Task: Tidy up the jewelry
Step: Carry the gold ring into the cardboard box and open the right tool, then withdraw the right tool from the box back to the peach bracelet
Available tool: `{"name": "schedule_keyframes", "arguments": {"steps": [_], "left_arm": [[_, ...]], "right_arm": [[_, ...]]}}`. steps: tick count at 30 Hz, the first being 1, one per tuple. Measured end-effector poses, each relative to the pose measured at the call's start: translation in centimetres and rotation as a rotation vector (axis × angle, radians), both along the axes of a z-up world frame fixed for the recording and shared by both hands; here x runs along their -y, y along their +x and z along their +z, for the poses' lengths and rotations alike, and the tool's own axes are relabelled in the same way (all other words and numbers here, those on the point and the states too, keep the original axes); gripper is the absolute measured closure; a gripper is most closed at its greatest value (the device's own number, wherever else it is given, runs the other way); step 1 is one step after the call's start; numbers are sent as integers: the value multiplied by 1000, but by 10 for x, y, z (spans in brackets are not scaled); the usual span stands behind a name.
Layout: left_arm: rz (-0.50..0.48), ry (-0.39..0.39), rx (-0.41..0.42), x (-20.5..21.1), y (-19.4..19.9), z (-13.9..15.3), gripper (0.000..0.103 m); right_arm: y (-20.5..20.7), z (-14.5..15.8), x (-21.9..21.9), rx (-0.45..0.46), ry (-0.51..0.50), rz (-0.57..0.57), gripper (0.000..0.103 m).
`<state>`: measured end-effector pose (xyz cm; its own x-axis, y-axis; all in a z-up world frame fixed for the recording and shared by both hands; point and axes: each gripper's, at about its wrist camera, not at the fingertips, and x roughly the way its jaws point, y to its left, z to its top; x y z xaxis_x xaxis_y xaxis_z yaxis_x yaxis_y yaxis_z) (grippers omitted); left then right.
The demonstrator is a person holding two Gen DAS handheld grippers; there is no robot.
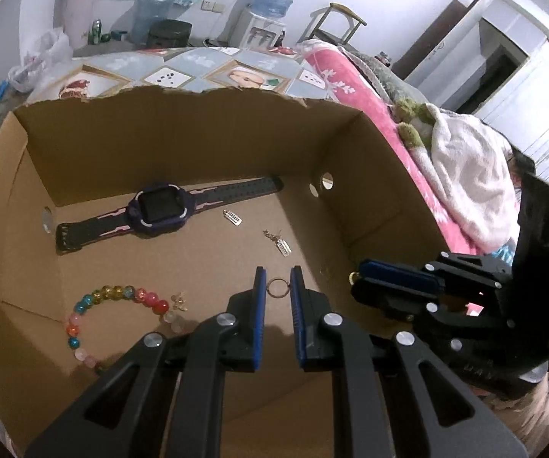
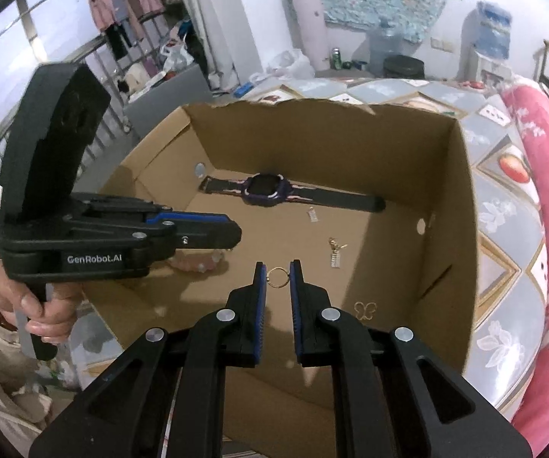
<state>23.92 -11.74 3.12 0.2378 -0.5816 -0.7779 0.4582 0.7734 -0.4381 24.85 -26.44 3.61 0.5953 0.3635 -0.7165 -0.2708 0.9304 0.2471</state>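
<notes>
surface: patterned blue-and-cream tablecloth (image 2: 503, 206), it carries the box

box: big brown cardboard box with a torn rim (image 1: 198, 145), open on top, and all the jewelry is lying loose on its floor

left tongs (image 1: 277, 278): inside the box, low over the floor, clenched on what looks like a thin bronze-toned ring (image 1: 276, 288) standing upright between the pads

right tongs (image 2: 277, 271): at about 3 o'clock of the left pair, also clenched, pinching a small gold ring (image 2: 277, 278). You can see the gold poking out at its tip from the left camera too.

watch: purple-and-black smartwatch with pink strap accents (image 1: 160, 212), stretched flat along the far wall, 11 o'clock in the left view

bracelet: rainbow glass-bead bracelet (image 1: 118, 294), 9 o'clock of the left tongs, near the left wall

butterfly: little gold wire butterfly piece (image 2: 365, 311), at 4 o'clock from the right tips

charms: two tiny silver comb-shaped charms, one (image 1: 233, 216) just below the watch strap, the other (image 1: 282, 247) at 12 o'clock of the left tips, well apart

step: I'd say mid-sort, both rings lifted and neither set down yet

next move: probably carry the two rings to one bare patch and let go low and slow. They're light and round, so a high drop could roll them under the watch.
</notes>
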Motion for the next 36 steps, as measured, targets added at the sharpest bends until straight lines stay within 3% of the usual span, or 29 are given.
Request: {"name": "schedule_keyframes", "arguments": {"steps": [6, 8, 23, 31, 36], "left_arm": [[10, -54, -32, -7, 3, -1, 90], [10, -73, -37, -8, 4, 0, 85], [35, -84, -14, -11, 7, 9, 71], [44, -85, 20, -18, 0, 17, 60], [36, -83, 84, -25, -15, 32, 53]], "right_arm": [[-6, 7, 10, 25, 35, -9, 92], [-7, 8, 10, 29, 49, -2, 92], [-6, 14, 22, 37, 109, -30, 81], [-15, 23, 28, 65, 136, -65, 74], [-33, 31, 31, 95, 154, -80, 72]]}}
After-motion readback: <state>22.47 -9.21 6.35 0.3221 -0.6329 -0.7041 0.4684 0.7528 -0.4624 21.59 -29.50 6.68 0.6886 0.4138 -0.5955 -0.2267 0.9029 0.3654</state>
